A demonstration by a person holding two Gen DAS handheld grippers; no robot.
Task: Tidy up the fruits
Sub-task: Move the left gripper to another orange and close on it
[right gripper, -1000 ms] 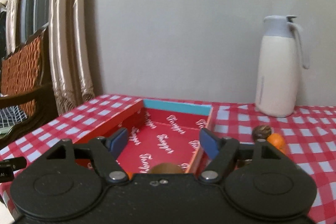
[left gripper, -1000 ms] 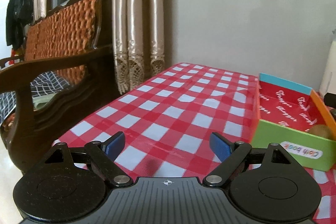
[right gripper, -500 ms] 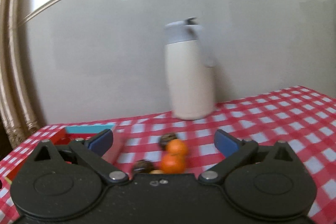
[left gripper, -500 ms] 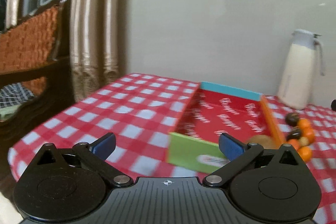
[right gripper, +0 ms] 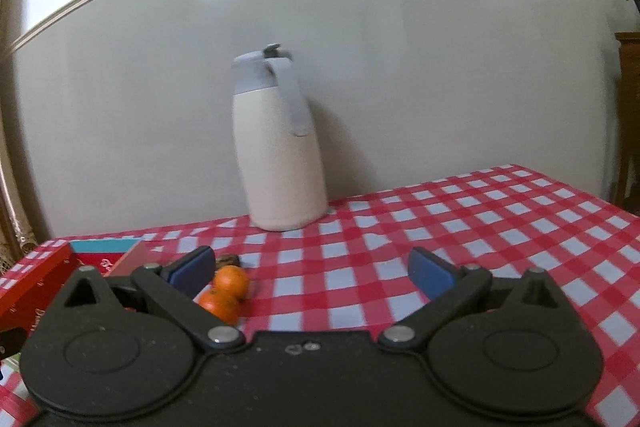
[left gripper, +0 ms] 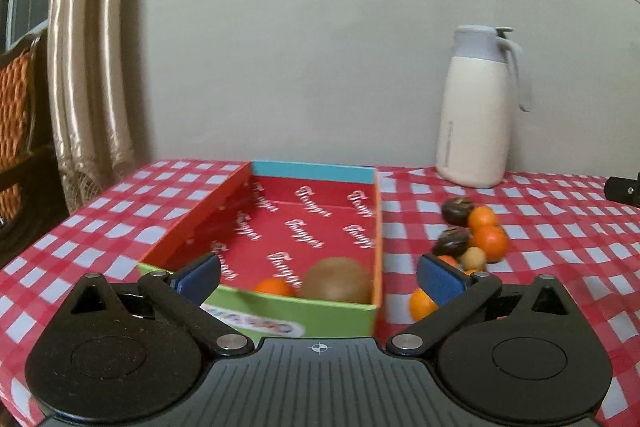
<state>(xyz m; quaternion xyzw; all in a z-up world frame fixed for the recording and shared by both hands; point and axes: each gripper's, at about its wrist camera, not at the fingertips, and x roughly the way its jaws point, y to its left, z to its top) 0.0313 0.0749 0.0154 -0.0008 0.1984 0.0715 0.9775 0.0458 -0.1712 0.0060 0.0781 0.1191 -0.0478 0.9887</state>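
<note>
A shallow red-lined box [left gripper: 308, 227] with a green front wall sits on the checked tablecloth. A kiwi [left gripper: 335, 279] and a small orange [left gripper: 274, 287] lie in its near end. To its right is a pile of fruit: oranges [left gripper: 489, 241], dark fruits [left gripper: 451, 241] and a pale round one [left gripper: 473, 259]. My left gripper [left gripper: 320, 277] is open and empty, just before the box's front wall. My right gripper [right gripper: 310, 269] is open and empty above the cloth; two oranges [right gripper: 224, 291] and a dark fruit [right gripper: 228, 260] lie by its left finger.
A cream jug with a grey lid [left gripper: 478, 111] stands at the back by the wall; it also shows in the right wrist view [right gripper: 276, 147]. Curtains [left gripper: 88, 67] and a wooden chair [left gripper: 16, 123] stand left of the table. A box corner [right gripper: 44, 275] shows at the left.
Both grippers have swung to the right. The left view went from chair and bare cloth to the box and fruit pile. The right view went from the box to the jug.
</note>
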